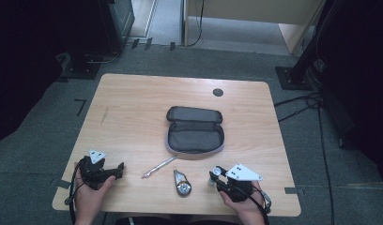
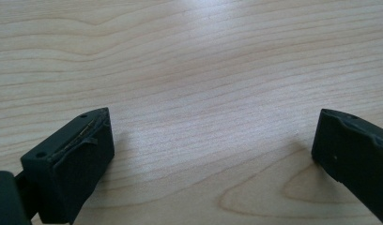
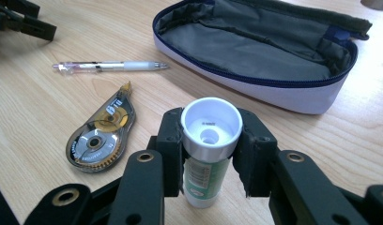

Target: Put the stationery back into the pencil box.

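Observation:
A glue stick (image 3: 211,123) with a white cap and green label stands upright on the wooden table (image 1: 133,108). My right gripper (image 3: 211,130) is shut on it, pads pressed to both sides of the cap, near the table's front right (image 1: 217,178). Left of it lie a correction tape dispenser (image 3: 98,138) (image 1: 182,183) and a clear pen (image 3: 110,66) (image 1: 159,167). Beyond them an open grey pencil case (image 1: 195,130) (image 3: 255,51) lies at mid-table. My left gripper (image 1: 118,170) (image 2: 213,129) rests open at the front left, only bare wood between its jaws.
A small black disc (image 1: 218,92) sits in the tabletop at the back right. Black stand bases (image 1: 81,68) (image 1: 293,77) and cables (image 1: 302,105) lie on the grey carpet around the table. The table's front edge runs just below both hands.

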Demonstrator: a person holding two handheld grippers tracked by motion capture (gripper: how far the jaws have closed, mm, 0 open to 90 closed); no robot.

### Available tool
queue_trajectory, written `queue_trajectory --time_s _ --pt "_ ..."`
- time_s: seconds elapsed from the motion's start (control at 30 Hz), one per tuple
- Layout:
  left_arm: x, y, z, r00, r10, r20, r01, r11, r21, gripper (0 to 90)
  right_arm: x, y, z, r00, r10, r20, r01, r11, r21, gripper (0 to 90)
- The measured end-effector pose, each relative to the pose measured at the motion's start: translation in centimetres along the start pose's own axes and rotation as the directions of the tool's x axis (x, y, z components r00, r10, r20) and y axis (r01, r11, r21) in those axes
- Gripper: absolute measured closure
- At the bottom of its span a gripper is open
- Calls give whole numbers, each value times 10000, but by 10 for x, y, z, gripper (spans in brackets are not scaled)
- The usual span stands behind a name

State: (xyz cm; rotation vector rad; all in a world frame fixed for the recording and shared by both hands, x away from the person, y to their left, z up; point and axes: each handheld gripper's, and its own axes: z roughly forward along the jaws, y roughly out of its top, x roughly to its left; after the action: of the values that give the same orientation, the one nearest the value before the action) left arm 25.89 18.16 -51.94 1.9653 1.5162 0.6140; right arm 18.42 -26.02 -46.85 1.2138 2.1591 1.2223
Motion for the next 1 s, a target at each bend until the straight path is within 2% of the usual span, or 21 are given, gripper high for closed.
queue_trajectory --time_s 0.5,1.0 --pt "0 0 0 10000 -8 5 8 10000 2 0 -8 16 -4 9988 491 -31 -492 9982 -338 663" --pt "0 0 0 10000 -7 3 7 10000 1 0 -16 34 -2 9981 601 143 -592 9966 -569 663"
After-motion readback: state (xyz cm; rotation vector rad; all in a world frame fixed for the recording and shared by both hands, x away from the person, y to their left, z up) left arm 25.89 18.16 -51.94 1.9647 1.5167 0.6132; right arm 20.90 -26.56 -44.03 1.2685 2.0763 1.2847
